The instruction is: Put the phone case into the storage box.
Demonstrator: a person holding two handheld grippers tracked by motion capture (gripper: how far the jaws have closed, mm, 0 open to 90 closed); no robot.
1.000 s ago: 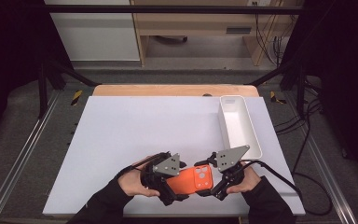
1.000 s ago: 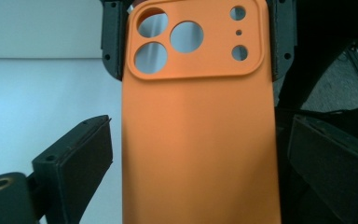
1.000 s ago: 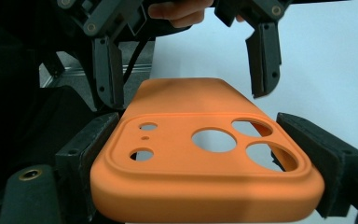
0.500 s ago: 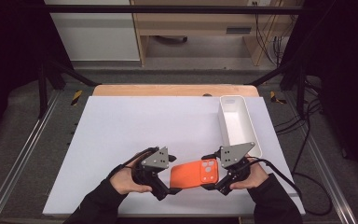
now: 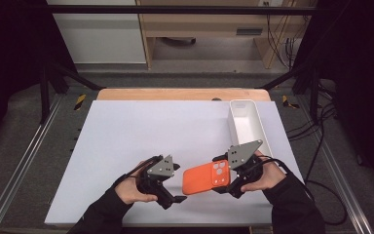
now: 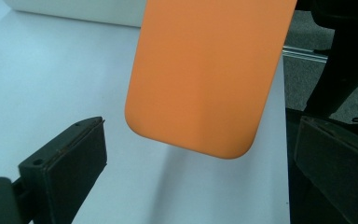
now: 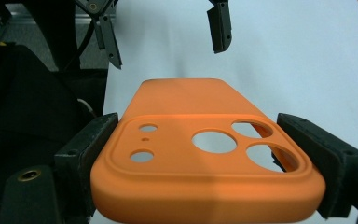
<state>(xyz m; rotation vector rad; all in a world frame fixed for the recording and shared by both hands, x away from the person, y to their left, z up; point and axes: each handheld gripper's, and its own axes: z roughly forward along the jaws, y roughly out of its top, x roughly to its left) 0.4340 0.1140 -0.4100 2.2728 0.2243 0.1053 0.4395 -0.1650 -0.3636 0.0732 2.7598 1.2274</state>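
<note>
Orange silicone phone case (image 5: 206, 178), rounded at the corners and pierced by camera holes at one end, hangs just above the near part of the white table top (image 5: 141, 131), between the two hands; its back faces up and its holed end sits in the right gripper (image 5: 227, 181); in the right gripper view the case (image 7: 200, 158) fills the gap between the two black jaws, whose pads press on its long edges at the camera end, so the fingers stand only as wide as the case itself and grip it firmly. The plain end of the case (image 6: 209, 74) juts toward the left gripper (image 5: 174, 194), which stands just beside it without touching; in the left gripper view those jaws are spread wide, one finger (image 6: 70, 163) at the lower left and the other at the right edge, with nothing between them but bare table; the case floats beyond their tips. Farther off, a long white rectangular plastic tray (image 5: 247, 124) rests on the table's right side, well apart from the case.
</note>
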